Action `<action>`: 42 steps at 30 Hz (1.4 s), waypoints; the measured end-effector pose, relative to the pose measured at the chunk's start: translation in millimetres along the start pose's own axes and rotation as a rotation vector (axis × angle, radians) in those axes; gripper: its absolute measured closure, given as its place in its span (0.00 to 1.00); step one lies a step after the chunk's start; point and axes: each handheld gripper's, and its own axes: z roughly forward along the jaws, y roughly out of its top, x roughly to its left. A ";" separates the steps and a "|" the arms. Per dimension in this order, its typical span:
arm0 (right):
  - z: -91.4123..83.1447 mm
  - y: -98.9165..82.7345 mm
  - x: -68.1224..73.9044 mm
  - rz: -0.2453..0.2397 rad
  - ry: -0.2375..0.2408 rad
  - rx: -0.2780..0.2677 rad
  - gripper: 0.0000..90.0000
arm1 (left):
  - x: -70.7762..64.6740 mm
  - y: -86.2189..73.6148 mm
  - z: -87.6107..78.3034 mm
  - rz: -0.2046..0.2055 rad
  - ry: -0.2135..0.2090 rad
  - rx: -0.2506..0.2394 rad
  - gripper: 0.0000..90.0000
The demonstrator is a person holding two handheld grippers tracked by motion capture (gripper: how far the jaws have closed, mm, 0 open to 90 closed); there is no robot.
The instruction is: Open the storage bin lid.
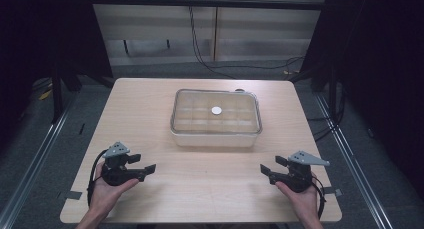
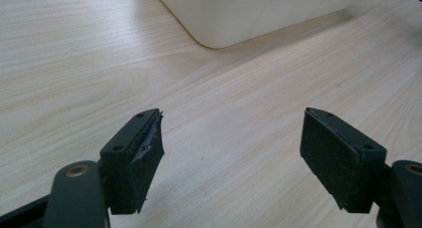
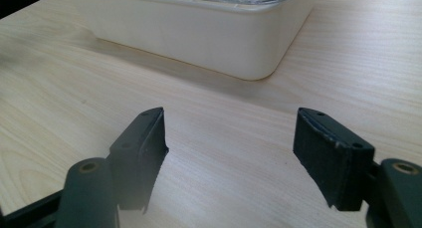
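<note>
Both hands rest low on the wooden table (image 1: 150, 114); centred beyond them sits a lidded box (image 1: 216, 117) bearing 1 white disc (image 1: 216, 110). Left gripper (image 1: 148, 169) and right gripper (image 1: 263, 170) face each other well apart, near the table's front edge, jaws spread, pinching nothing.

The lidded box (image 1: 216, 118) is the sole obstacle on the table (image 1: 150, 104); bare wood lies open left, right and in front of the box, toward both tools
</note>
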 end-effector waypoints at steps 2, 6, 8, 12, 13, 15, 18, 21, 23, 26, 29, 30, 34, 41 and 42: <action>2.2 3.2 0.2 -0.024 0.016 0.035 0.26 | 0.0 0.5 1.7 0.005 0.012 -0.003 0.29; 8.7 9.7 0.0 -0.019 0.052 0.078 0.22 | -1.5 2.3 4.8 -0.005 0.006 0.008 0.28; 10.1 13.8 0.9 -0.028 0.056 0.083 0.22 | -6.6 6.7 3.9 0.011 -0.002 0.017 0.29; 11.6 22.2 4.6 -0.012 0.093 0.063 0.27 | -16.3 20.5 5.7 0.034 -0.035 -0.007 0.28; 13.8 27.5 5.6 -0.009 0.106 0.069 0.27 | -16.0 26.6 8.2 0.035 -0.045 -0.001 0.28; 16.1 32.5 4.9 0.000 0.117 0.079 0.27 | -15.6 30.7 10.0 0.037 -0.053 -0.002 0.28; 19.2 38.8 1.5 0.031 0.139 0.120 0.29 | -15.1 34.6 12.8 0.044 -0.045 -0.002 0.28; 19.5 43.8 -0.6 0.037 0.146 0.136 0.28 | -13.4 38.8 14.8 0.047 -0.059 0.013 0.27; 19.8 47.4 -3.0 0.028 0.143 0.136 0.28 | -11.3 42.5 15.9 0.045 -0.066 0.018 0.26; 20.6 53.8 -6.3 0.008 0.107 0.121 0.26 | -7.5 48.0 19.2 0.033 -0.066 0.025 0.25; 25.3 59.4 -10.7 -0.010 0.128 0.114 0.25 | -6.6 52.7 22.0 0.039 -0.064 0.035 0.26; 25.3 59.4 -10.7 -0.010 0.128 0.114 0.25 | -6.4 54.9 23.1 0.052 -0.052 0.034 0.26; 32.1 67.8 -14.2 -0.002 0.135 0.105 0.24 | -3.8 65.6 27.8 0.042 -0.055 0.014 0.26; 41.0 80.1 -13.7 -0.026 0.124 0.110 0.24 | 3.7 81.3 26.0 0.052 -0.031 -0.009 0.26; 41.0 80.1 -13.7 -0.026 0.124 0.110 0.24 | 3.7 81.3 26.0 0.052 -0.031 -0.009 0.26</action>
